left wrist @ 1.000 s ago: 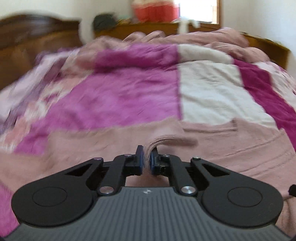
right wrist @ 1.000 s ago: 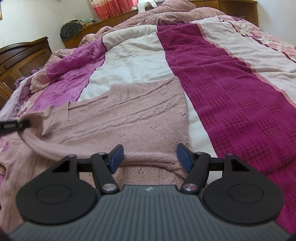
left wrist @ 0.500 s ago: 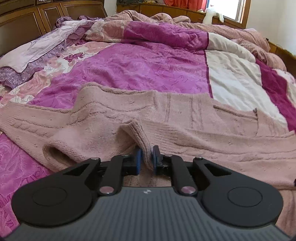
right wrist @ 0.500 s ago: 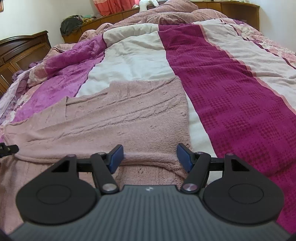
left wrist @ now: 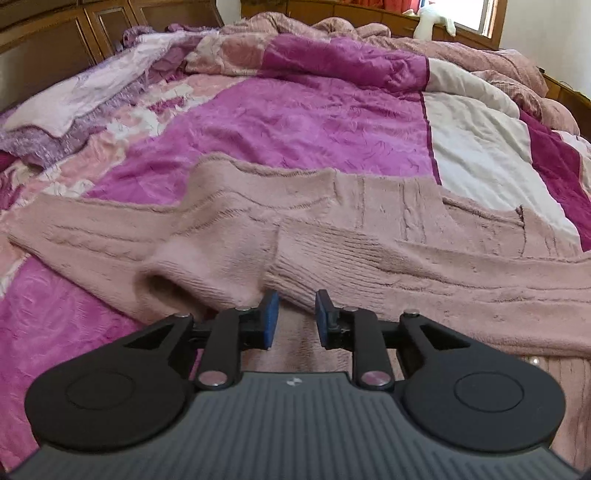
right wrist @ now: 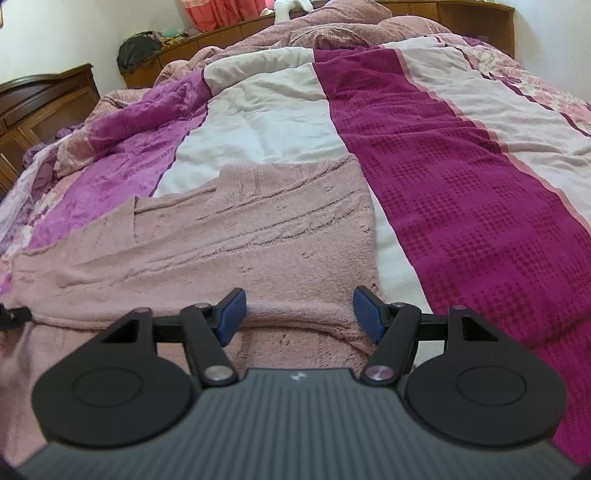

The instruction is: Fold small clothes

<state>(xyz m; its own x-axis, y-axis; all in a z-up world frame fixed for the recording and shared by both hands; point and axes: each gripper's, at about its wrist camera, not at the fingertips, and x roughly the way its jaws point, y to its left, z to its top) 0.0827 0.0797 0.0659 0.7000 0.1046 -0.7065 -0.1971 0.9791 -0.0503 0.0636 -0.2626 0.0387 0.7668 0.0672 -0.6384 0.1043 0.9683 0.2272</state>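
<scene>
only in the left wrist view is the ribbed cuff (left wrist: 314, 273) of the pink sweater (left wrist: 369, 236) seen, just ahead of the left gripper (left wrist: 293, 319), whose jaws are parted and empty. the right gripper (right wrist: 299, 314) is spread wide over the sweater's hem, laid on the bedspread (right wrist: 461, 166).

The pink knit sweater (left wrist: 369, 258) runs out of the left wrist view at the right edge, and its near part is hidden behind the left gripper (left wrist: 293, 317) body, so its lower hem cannot be seen there. In the right wrist view the sweater (right wrist: 258, 251) is cut off at the left edge and covered below by the right gripper (right wrist: 297, 314) housing. A dark piece at that view's left edge (right wrist: 13, 316) is mostly out of frame and cannot be identified. The white soft toy (left wrist: 430, 20) by the window is cropped by the top edge. The dark heap (right wrist: 138, 46) on the wooden ledge is too small to name.
</scene>
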